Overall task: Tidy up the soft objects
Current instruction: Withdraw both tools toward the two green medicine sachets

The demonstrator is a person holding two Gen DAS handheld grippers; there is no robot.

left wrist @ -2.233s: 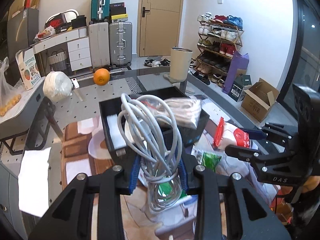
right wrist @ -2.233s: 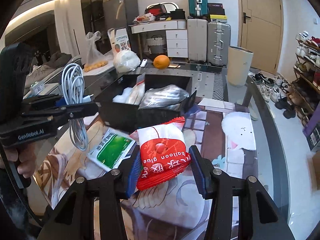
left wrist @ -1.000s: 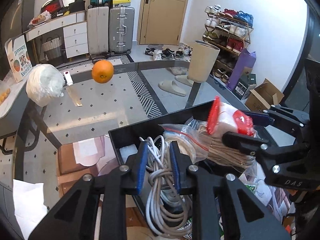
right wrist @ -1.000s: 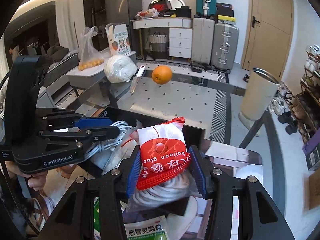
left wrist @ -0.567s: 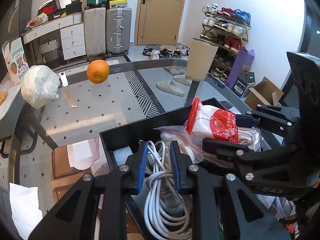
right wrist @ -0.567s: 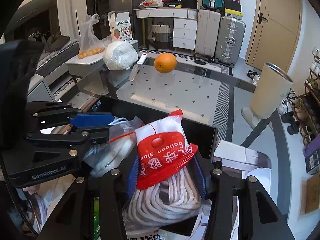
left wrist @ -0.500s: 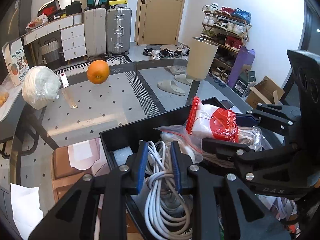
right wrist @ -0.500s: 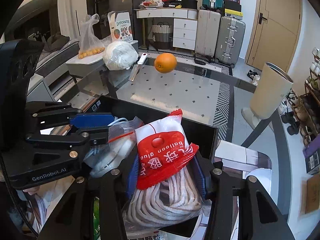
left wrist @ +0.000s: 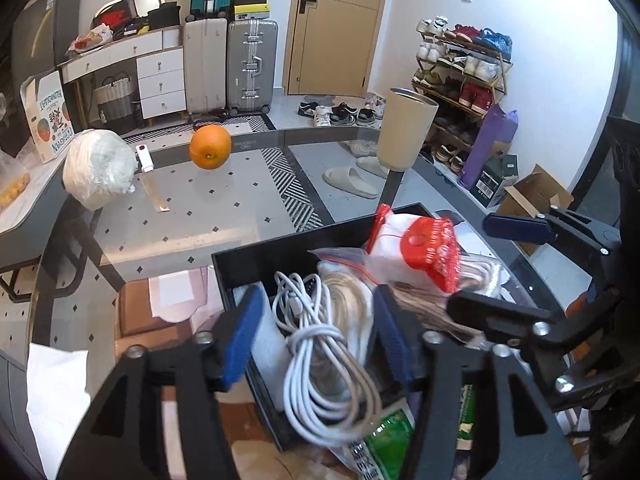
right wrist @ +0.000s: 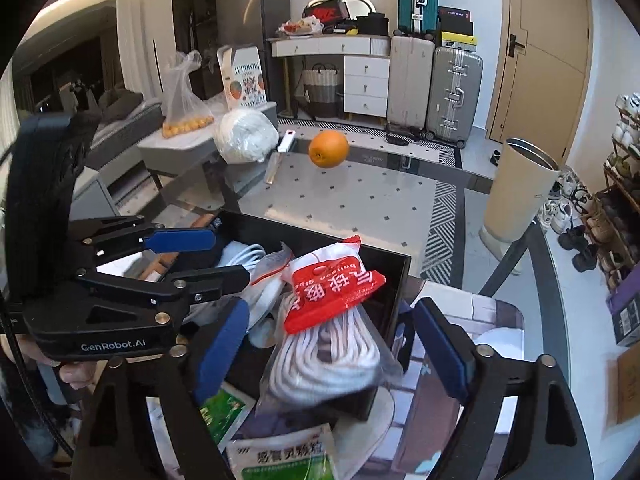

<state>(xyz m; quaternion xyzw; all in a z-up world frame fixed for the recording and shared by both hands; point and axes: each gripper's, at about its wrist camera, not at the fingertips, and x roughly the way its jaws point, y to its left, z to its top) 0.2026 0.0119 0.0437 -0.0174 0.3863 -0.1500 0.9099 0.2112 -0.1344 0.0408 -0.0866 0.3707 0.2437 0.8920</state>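
A black bin [left wrist: 256, 256] [right wrist: 396, 280] stands on the glass table. In it lie a coiled white cable [left wrist: 320, 344], a bagged coil of rope [right wrist: 324, 360] [left wrist: 348, 292] and a red and white balloon-glue packet [right wrist: 332, 284] [left wrist: 420, 248]. My left gripper [left wrist: 316, 332] is open, its blue pads on either side of the cable. My right gripper [right wrist: 328, 344] is open over the rope bag, with the packet resting on the rope. Each gripper shows in the other's view, the left [right wrist: 192, 256] and the right [left wrist: 488, 264].
An orange [left wrist: 210, 147] [right wrist: 329, 149], a white wrapped ball [left wrist: 98, 168] and a small knife [right wrist: 278, 156] lie further back on the table. Green packets [right wrist: 280, 456] [left wrist: 384, 440] lie in front of the bin. A beige bin [right wrist: 516, 196] stands on the floor.
Both grippers have opened. The left one let go of the white cable and the right one let go of the red packet, which now lie in the black bin.
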